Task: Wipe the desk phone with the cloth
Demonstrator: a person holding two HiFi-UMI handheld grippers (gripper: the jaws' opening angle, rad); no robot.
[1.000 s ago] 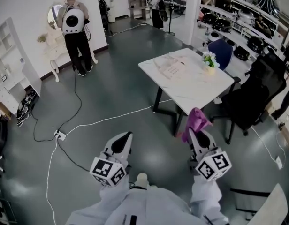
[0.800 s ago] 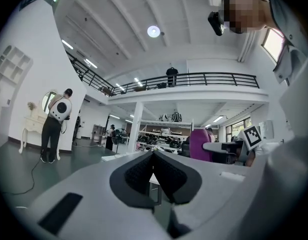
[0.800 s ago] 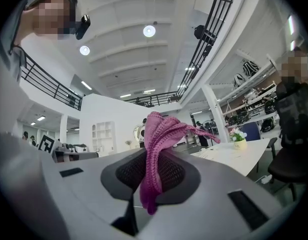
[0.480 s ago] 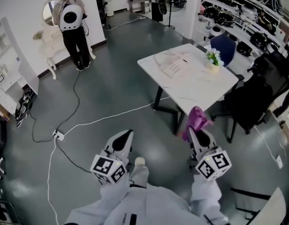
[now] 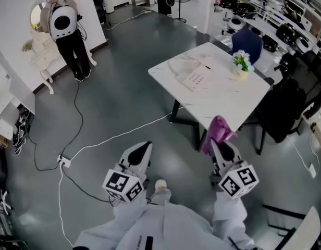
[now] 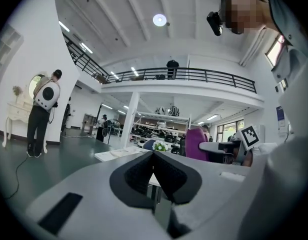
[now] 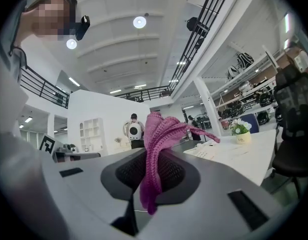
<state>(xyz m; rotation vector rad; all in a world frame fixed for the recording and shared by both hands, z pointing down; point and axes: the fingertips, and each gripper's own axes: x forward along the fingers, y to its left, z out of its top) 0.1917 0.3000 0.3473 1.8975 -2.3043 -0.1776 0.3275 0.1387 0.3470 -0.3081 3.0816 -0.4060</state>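
A white desk phone lies on the white table ahead of me, next to a small pot of flowers. My right gripper is shut on a purple knitted cloth that sticks up between its jaws, held just short of the table's near corner. To its left, over the floor, my left gripper is shut with nothing in it. In the left gripper view the table shows far off.
A dark office chair stands right of the table and a blue chair behind it. White and black cables run across the grey floor. A person with a white backpack stands at the far left wall. Shelves line the back right.
I have moved forward; the table and phone sit closer and lower in the head view. Both grippers keep their pose, the cloth still clamped in the right one.
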